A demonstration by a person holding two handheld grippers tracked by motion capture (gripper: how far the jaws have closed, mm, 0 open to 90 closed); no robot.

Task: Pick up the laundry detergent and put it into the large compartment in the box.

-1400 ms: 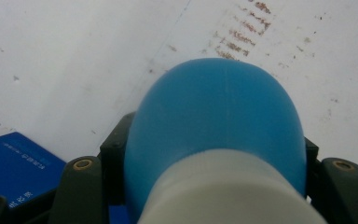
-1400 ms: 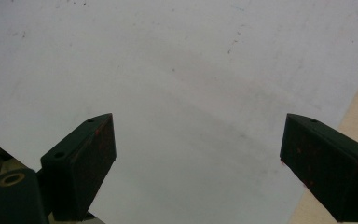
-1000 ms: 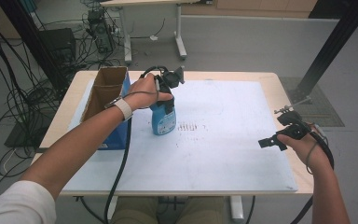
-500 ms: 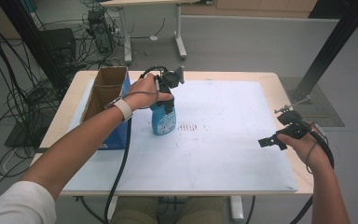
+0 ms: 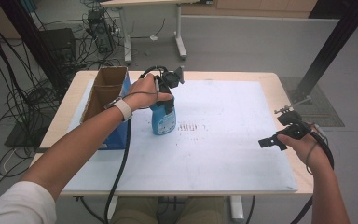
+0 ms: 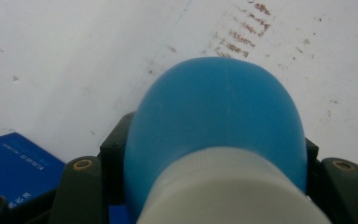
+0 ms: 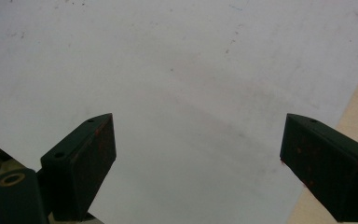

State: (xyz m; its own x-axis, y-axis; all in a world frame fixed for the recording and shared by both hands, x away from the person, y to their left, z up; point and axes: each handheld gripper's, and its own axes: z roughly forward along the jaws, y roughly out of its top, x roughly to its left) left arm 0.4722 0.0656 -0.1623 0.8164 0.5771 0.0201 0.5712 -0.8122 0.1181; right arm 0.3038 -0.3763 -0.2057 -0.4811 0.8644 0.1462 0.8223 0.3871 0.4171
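A blue bottle with a printed label stands upright on the white sheet, left of the middle. My left gripper comes down on its top and is shut on it. In the left gripper view the blue bottle with its white collar sits between the jaws of the left gripper, which press its sides. My right gripper hovers low over the sheet near the table's right edge. In the right gripper view the right gripper stands open, jaws wide apart with nothing between them.
An open cardboard box with a blue side stands at the table's left edge, just beside the bottle; its blue side shows near the left jaw. Brown-red marks stain the sheet right of the bottle. Cables and another table's legs lie on the floor beyond.
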